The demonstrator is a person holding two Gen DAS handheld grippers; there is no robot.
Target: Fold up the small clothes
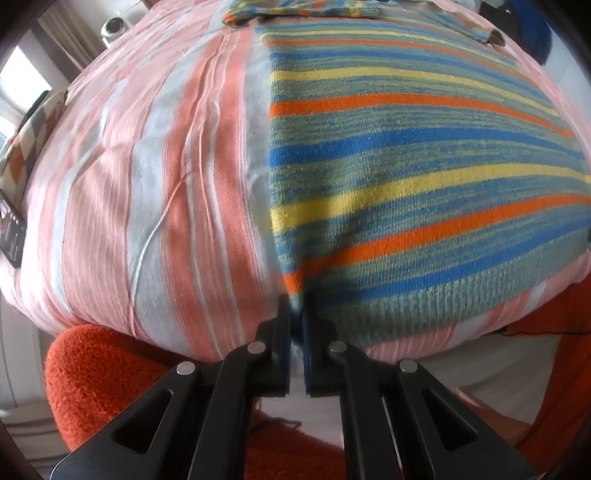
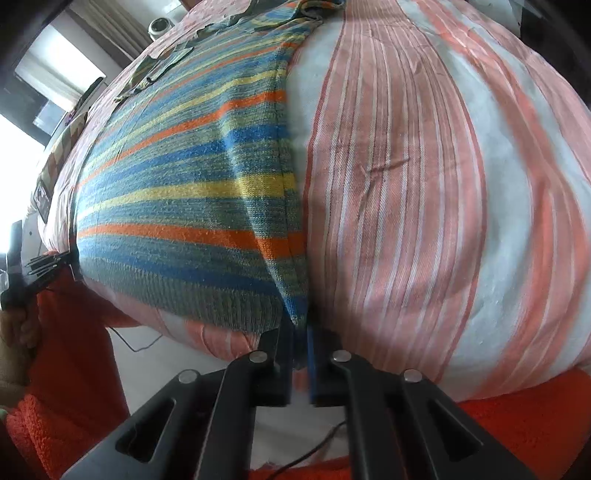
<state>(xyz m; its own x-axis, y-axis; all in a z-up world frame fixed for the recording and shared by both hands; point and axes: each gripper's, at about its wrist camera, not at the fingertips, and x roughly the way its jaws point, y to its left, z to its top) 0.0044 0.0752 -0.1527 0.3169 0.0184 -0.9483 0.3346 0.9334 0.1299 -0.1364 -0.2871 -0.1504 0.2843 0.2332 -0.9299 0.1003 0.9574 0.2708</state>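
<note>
A small knitted sweater [image 1: 406, 177] with blue, yellow, orange and grey-green stripes lies flat on a bed with a pink-and-white striped cover [image 1: 147, 184]. My left gripper [image 1: 296, 314] is shut on the sweater's near left hem corner, at the bed's front edge. In the right wrist view the same sweater [image 2: 184, 206] spreads to the left, and my right gripper [image 2: 301, 325] is shut on its near right hem corner. The left gripper [image 2: 48, 264] shows small at the left edge of that view, at the other hem corner. A sleeve [image 1: 295, 11] lies folded across the sweater's far end.
The striped bed cover [image 2: 443, 184] stretches wide on both sides of the sweater. An orange fleece sleeve [image 1: 110, 369] and a hand [image 2: 14, 332] are below the bed edge. A remote control [image 1: 13, 236] and a patterned cushion [image 1: 33, 136] lie at the bed's left side. A thin cable [image 2: 140, 341] hangs below.
</note>
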